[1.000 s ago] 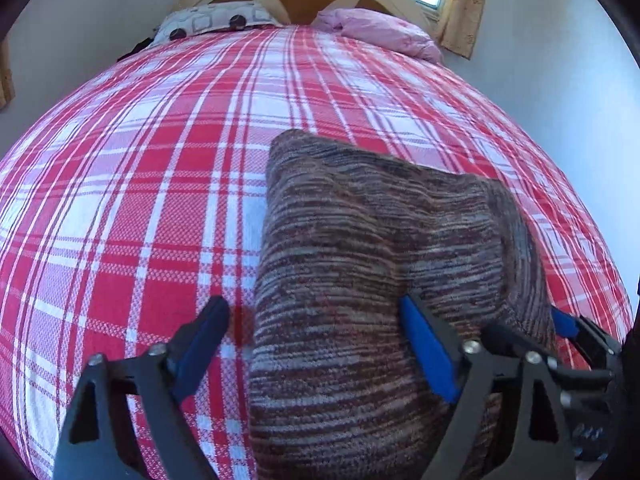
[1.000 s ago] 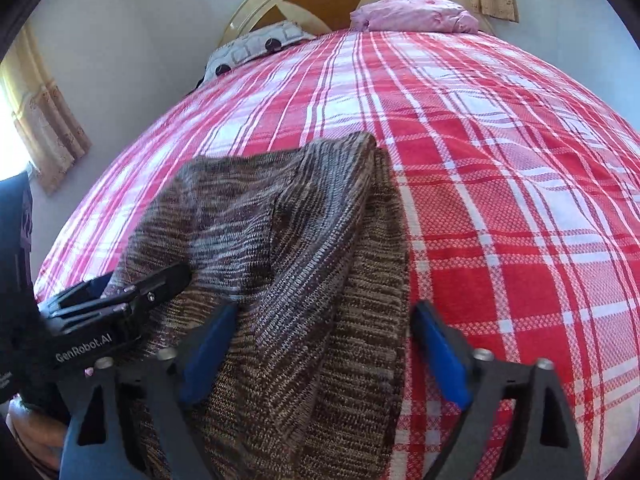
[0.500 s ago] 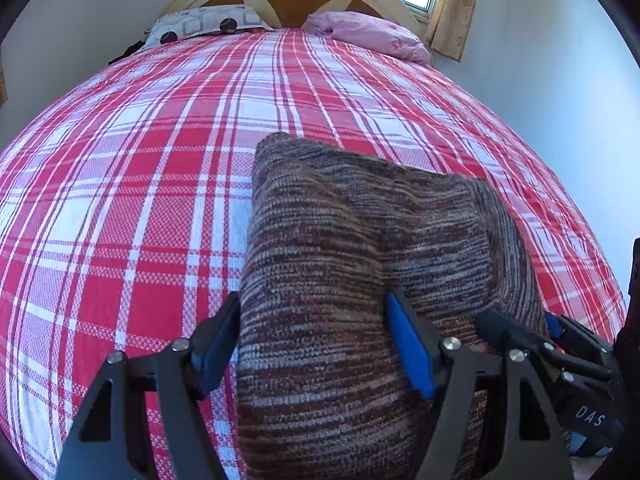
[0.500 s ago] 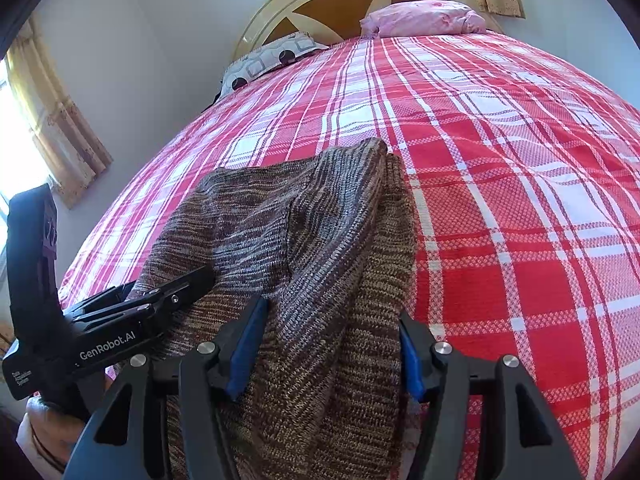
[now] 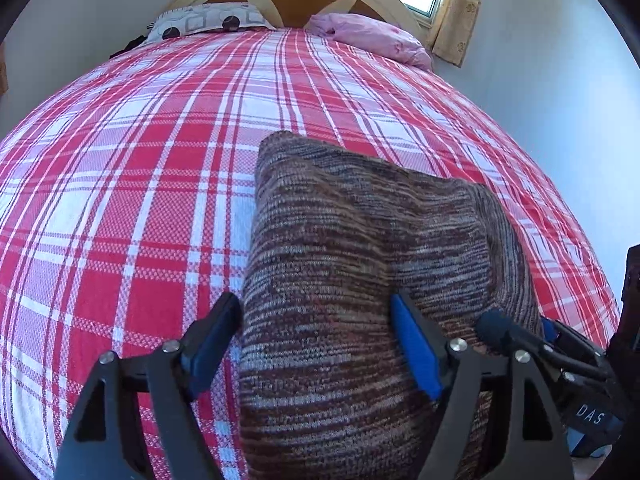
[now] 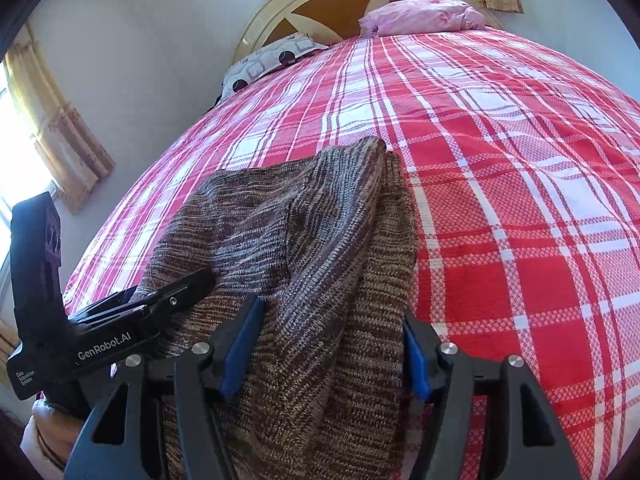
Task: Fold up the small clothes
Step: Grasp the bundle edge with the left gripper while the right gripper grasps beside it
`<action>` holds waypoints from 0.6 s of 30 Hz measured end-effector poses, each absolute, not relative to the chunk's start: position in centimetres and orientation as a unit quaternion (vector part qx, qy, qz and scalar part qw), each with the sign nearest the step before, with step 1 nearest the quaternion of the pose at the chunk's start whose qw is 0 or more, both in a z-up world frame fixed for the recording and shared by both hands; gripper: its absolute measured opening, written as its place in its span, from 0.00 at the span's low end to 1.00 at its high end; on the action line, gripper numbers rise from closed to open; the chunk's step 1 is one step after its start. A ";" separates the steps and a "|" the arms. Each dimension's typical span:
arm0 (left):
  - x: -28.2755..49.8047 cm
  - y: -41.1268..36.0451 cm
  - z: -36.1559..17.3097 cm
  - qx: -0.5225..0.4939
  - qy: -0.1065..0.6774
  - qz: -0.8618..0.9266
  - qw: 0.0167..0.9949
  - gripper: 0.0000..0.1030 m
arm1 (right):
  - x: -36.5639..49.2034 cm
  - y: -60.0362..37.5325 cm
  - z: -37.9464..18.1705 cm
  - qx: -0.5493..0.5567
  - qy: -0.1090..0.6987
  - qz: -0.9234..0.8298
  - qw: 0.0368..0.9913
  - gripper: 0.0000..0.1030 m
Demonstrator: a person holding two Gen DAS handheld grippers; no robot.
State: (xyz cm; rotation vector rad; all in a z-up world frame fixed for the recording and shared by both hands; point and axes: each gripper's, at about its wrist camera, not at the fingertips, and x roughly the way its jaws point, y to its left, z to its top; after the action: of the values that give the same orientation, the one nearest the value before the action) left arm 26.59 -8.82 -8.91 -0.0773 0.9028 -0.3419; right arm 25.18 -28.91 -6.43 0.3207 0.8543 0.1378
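Pillows [image 5: 208,24] lay far beyond our spread tongs [image 5: 316,344], both [image 6: 334,354] straddling the knit sweater [image 5: 340,280] on the plaid bed [image 5: 140,160].

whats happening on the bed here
A person holds a two-finger gripper in each hand over a brown striped knit garment that lies partly folded on a red plaid bedspread. The left gripper straddles the garment's near left part, its jaws having just eased open a little. The right gripper straddles the near right part, its jaws also just opening. Both sets of jaws flank bunched knit, and whether they squeeze it is unclear.
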 end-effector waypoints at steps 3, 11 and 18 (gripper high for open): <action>26.6 -8.8 -8.9 -0.037 0.434 -0.165 0.885 0.78 | 25.2 -28.8 -6.4 0.151 0.413 0.065 0.896 0.63; 26.7 -9.4 -9.0 -0.025 0.436 -0.170 0.883 0.86 | 25.8 -27.3 -6.4 0.119 0.427 0.074 0.893 0.80; 26.3 -9.5 -8.8 -0.017 0.429 -0.184 0.884 0.75 | 24.9 -27.6 -6.2 0.122 0.406 0.071 0.903 0.43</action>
State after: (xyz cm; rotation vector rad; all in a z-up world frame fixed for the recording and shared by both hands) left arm 26.30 -9.46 -8.83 -0.0352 0.8928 -0.3827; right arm 24.95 -27.64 -6.17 0.2526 0.8383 0.1469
